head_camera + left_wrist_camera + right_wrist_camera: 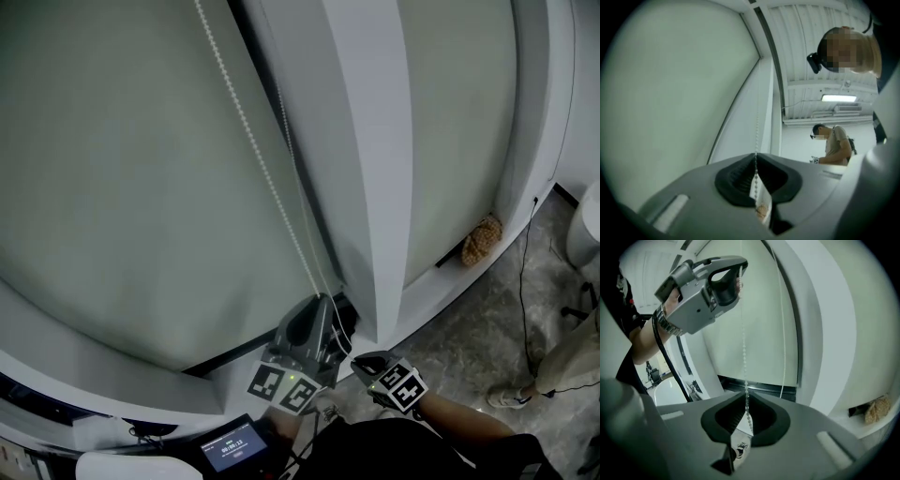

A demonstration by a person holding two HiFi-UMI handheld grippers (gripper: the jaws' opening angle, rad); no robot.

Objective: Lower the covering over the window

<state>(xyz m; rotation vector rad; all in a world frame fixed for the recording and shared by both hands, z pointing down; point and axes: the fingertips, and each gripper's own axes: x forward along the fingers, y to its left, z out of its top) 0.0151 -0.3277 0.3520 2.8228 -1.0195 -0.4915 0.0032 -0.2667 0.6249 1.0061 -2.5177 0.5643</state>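
A pale roller blind [122, 169] covers the window almost to the sill. Its white bead chain [253, 141] runs down to both grippers. My left gripper [323, 302] is the higher one and is shut on the chain [756, 140], which enters between its closed jaws [756, 158]. Just below and to the right, my right gripper [362, 362] holds the same strand. In the right gripper view the chain [744, 343] drops from the left gripper [738, 275] into the right jaws [746, 397], which are closed on it. A second strand [783, 348] hangs free beside it.
A white pillar [375, 159] divides this blind from another at the right. A brown lump [481, 241] lies on the sill. A black cable [525, 281] trails over the floor near a person's leg [562, 366]. A small screen [234, 443] glows at bottom left. A bystander [834, 145] stands behind.
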